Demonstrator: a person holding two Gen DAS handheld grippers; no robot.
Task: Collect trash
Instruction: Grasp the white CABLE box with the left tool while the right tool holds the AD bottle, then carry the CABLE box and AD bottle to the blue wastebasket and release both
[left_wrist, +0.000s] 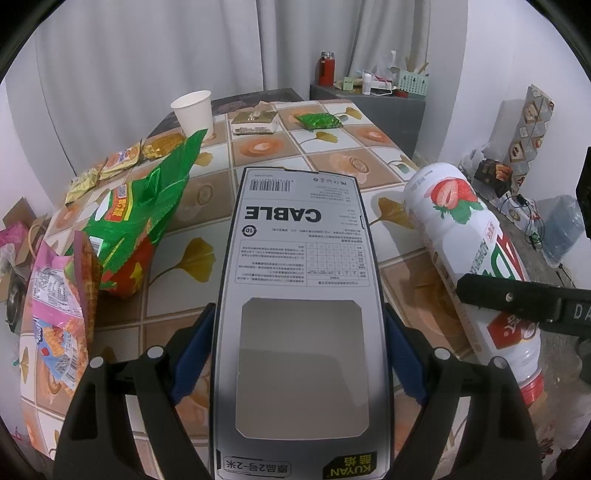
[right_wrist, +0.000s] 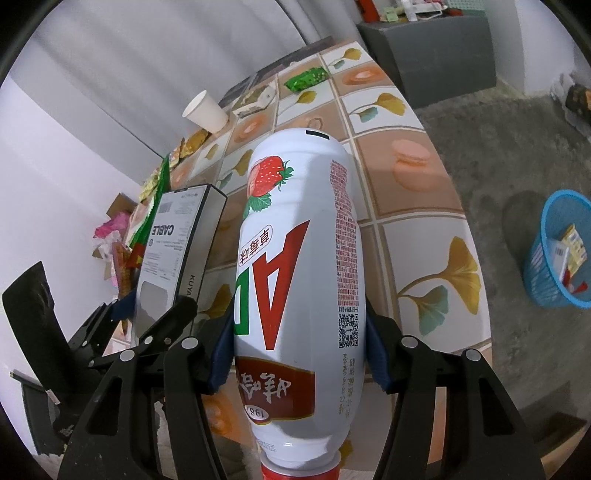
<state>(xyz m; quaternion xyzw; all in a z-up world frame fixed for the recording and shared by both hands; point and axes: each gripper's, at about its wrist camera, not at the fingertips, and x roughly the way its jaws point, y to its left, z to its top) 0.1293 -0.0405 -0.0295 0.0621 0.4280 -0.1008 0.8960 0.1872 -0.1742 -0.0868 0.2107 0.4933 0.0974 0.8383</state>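
My left gripper (left_wrist: 299, 354) is shut on a grey "CABLE" box (left_wrist: 301, 258) with a cut-out window, held above the tiled table (left_wrist: 332, 151). The box also shows in the right wrist view (right_wrist: 173, 254). My right gripper (right_wrist: 297, 343) is shut on a white strawberry drink bottle (right_wrist: 295, 266) with a red cap toward me, held over the table's edge. The bottle also shows in the left wrist view (left_wrist: 465, 236). A blue trash basket (right_wrist: 554, 254) with some packaging in it stands on the floor at the right.
On the table lie a green snack bag (left_wrist: 140, 218), a pink snack bag (left_wrist: 59, 302), yellow wrappers (left_wrist: 118, 162), a paper cup (left_wrist: 194, 109), a small carton (left_wrist: 255, 122) and a green packet (left_wrist: 319, 120). A grey cabinet (left_wrist: 369, 103) stands behind.
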